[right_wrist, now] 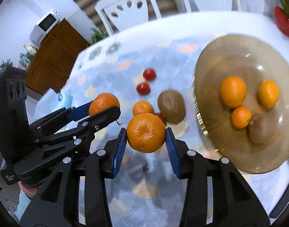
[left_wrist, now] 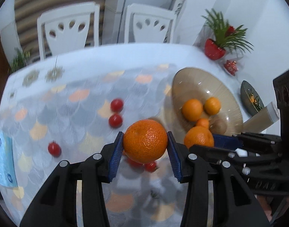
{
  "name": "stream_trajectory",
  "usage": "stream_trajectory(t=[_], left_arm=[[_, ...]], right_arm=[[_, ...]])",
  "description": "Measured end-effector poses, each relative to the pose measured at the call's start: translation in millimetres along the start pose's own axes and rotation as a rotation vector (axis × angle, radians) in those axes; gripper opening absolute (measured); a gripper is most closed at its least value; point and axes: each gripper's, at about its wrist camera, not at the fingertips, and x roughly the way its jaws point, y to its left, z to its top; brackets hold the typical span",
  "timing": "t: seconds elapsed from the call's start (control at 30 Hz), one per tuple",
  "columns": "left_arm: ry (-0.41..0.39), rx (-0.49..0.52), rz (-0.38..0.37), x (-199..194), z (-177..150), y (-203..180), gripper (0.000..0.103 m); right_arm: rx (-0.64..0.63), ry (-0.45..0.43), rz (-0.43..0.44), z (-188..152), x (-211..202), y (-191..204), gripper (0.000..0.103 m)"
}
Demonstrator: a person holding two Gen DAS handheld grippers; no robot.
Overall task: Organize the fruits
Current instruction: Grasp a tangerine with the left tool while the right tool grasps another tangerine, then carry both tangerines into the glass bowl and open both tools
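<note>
Nearest us, our left gripper [left_wrist: 145, 141] and right gripper [right_wrist: 146, 133] each clamp a mandarin [left_wrist: 145, 141] above the desk [left_wrist: 78, 132]. The bowl [right_wrist: 210, 71] lies far right, closer to our right gripper.

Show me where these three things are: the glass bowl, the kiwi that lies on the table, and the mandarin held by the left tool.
glass bowl [right_wrist: 210, 71]: right wrist view, on its bare ribbed rim.
kiwi on the table [right_wrist: 171, 106]: right wrist view, middle of its brown skin.
mandarin in the left tool [left_wrist: 145, 141]: left wrist view, centre of its peel.
</note>
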Motion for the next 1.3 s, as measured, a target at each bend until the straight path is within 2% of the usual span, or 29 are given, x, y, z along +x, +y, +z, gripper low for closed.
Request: stream_trajectory(t=[0.23,0.33,0.5,0.7,0.9,1.3], left_arm=[[-0.051,0.077,-0.035,-6.3,23.0,-46.8,0.044],[-0.046,0.100,-0.052,4.3,32.3,-64.2,0.044],[-0.015,0.118,-0.093,33.3,50.7,-91.3,0.044],[0.061,0.132,-0.136,83.4,68.2,-122.6,0.044],[0.136,0.147,-0.138,128.7,73.0,-149.9,0.044],[0.192,0.160,-0.115,163.9,71.2,-175.6,0.044]], right_arm=[[0.083,-0.127,-0.054,17.1,-50.6,-48.0,0.043],[0.130,-0.170,-0.104,23.5,-69.8,-79.8,0.043],[0.208,-0.191,-0.171,30.5,-85.8,-127.6,0.043],[0.244,-0.172,-0.228,43.3,-77.7,-166.3,0.043],[0.286,-0.124,-0.214,58.8,-57.7,-201.5,0.043],[0.286,-0.090,-0.170,78.6,-39.3,-220.2,0.043]])
